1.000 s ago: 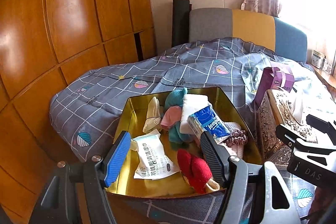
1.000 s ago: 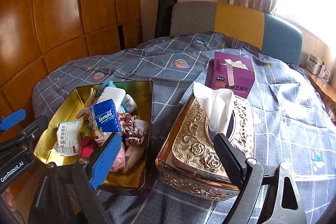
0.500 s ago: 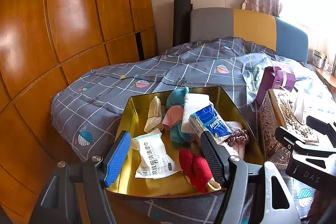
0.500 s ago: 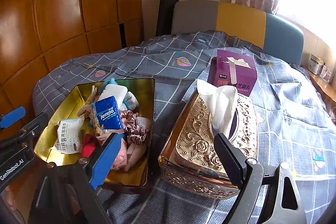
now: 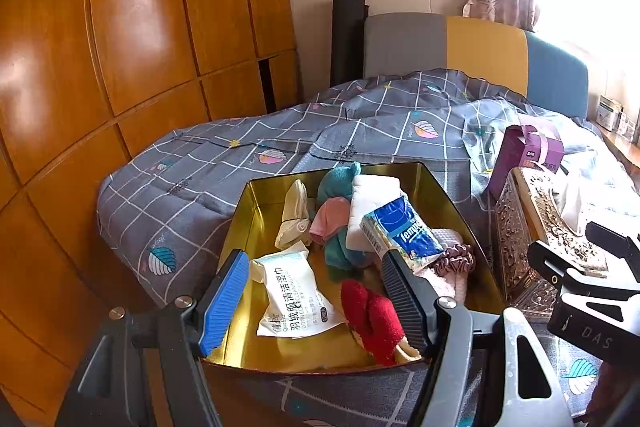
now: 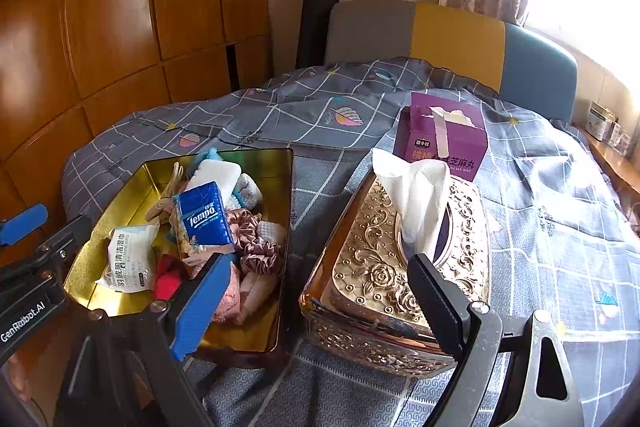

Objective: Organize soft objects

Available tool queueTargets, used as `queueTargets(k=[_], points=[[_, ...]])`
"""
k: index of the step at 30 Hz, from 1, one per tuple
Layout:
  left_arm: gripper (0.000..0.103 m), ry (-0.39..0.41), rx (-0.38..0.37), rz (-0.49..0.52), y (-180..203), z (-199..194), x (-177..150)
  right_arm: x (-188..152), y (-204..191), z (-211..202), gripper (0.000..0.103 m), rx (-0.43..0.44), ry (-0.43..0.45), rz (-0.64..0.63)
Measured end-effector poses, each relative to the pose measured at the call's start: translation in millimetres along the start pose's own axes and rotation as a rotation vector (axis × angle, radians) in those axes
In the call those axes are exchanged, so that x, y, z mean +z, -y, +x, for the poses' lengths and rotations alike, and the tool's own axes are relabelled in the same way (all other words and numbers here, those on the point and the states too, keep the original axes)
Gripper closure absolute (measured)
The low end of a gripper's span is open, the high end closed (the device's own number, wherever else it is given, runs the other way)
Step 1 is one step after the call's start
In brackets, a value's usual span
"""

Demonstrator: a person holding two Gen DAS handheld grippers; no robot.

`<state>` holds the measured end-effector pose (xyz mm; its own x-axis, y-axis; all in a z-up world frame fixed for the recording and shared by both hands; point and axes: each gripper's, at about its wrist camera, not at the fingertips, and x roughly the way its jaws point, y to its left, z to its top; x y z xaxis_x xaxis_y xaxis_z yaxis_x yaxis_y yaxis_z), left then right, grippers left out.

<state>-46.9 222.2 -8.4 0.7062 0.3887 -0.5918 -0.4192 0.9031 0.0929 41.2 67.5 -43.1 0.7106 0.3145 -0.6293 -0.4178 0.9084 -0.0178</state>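
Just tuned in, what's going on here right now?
A person holds two grippers over a bed, both open and gripping nothing. The left gripper points into the gold tin, which holds a wet wipes pack, a blue Tempo tissue pack, a red sock and other soft items. The right gripper faces the ornate tissue box. Nothing looks picked up yet.

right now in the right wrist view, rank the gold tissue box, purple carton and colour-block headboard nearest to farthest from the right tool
1. gold tissue box: just ahead of the right tool, which is open.
2. purple carton: directly behind the box.
3. colour-block headboard: at the bed's far end.
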Motion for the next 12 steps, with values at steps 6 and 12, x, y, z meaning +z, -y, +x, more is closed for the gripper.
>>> queueTargets(k=[6, 12], points=[[0.033, -0.021, -0.051, -0.049, -4.3, 3.1, -1.6, -1.0, -0.2, -0.7, 0.013, -0.003, 0.001, -0.004], [0.035, -0.006, -0.065, -0.043, -3.0, 0.8, -2.0, -0.3, 3.1, -8.6, 0.013, -0.007, 0.028, 0.000]])
